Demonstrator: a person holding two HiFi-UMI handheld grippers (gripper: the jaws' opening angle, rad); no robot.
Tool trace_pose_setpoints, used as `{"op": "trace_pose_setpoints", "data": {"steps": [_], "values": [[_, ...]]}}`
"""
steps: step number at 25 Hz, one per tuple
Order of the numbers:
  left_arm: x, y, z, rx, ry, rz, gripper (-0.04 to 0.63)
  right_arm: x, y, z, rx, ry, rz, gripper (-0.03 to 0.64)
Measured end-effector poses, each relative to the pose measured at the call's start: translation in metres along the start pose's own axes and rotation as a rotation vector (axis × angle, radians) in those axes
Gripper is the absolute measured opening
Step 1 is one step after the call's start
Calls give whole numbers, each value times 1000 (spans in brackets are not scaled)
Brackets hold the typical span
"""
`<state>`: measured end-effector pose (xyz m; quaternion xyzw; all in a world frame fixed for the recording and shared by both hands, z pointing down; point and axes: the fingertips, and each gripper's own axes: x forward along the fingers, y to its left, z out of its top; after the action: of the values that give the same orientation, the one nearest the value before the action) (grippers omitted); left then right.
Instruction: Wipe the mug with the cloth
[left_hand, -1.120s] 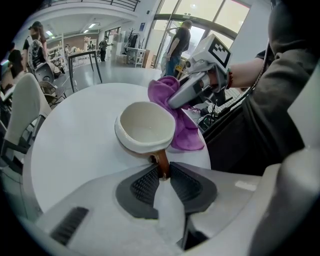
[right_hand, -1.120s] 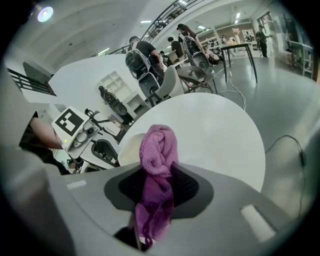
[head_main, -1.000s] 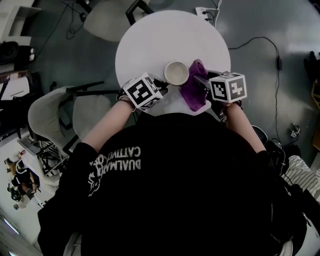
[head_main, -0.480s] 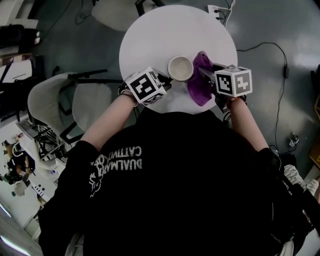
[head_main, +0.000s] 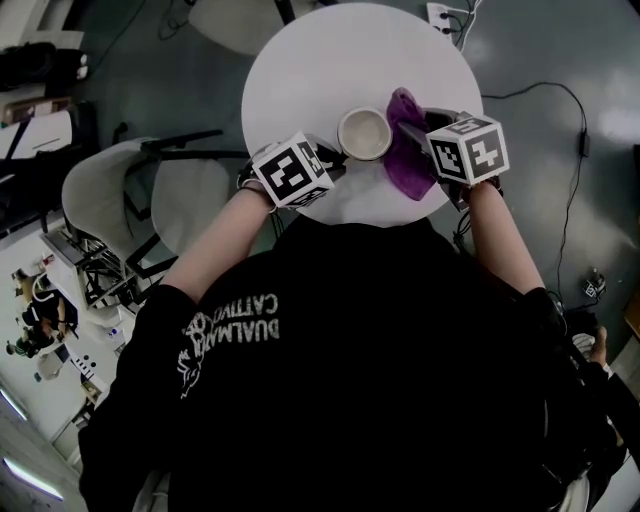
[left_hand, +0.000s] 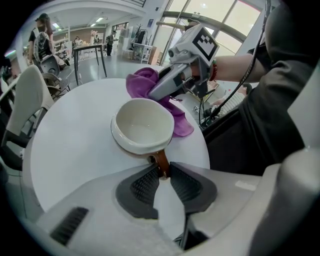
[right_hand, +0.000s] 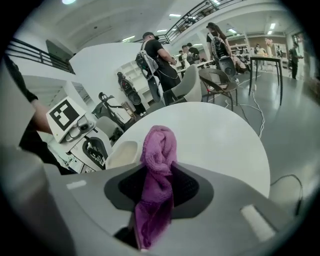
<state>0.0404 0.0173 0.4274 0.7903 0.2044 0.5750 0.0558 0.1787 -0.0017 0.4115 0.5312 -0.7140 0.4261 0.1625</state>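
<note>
Left gripper (left_hand: 161, 172) pinches the mug (left_hand: 142, 125) by its handle on the table (head_main: 330, 60), right gripper (right_hand: 159, 169) clamps the cloth (right_hand: 159, 147); in the head view the mug sits at 9 o'clock, just beside the cloth.

Place: you are in a large open-plan workspace, part office and part lab, not a home.
Floor: bare polished grey floor (head_main: 540, 50), with a black cable (head_main: 530, 86) trailing across it and a power strip (head_main: 441, 14) beside your table.
Furniture: you are at a round white table (head_main: 320, 60) with pale shell chairs (head_main: 95, 205) around it; a tall dark table (right_hand: 265, 58) stands beyond.
Building: a railed upper gallery (right_hand: 192, 12), strip lights (right_hand: 175, 16) in a high ceiling, and tall windows (left_hand: 220, 15).
People: several people (right_hand: 155, 52) with backpacks stand near white shelving (right_hand: 131, 75).
Clutter: a metal rack (head_main: 95, 290) and small gear lie to your left.
</note>
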Motion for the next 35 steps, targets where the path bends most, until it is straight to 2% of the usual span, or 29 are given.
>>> {"op": "trace_pose_setpoints", "data": {"steps": [4,11,16,22,29,35], "values": [[-1,-3,0,7,28,-4,74,3,0,6,-95,40,32,123],[3,-1,3,-13,40,-6,74,12,-1,21,-252,108,146,123],[3,0,1,-31,50,-17,74,23,6,31,-429,186,232,121],[6,-1,-1,-44,55,-24,75,36,16,43,-664,261,287,123],[6,-2,-3,-25,51,-18,74,49,32,54,-807,321,347,121],[6,-1,-6,-27,47,-35,75,59,35,53,-841,377,377,121]]}}
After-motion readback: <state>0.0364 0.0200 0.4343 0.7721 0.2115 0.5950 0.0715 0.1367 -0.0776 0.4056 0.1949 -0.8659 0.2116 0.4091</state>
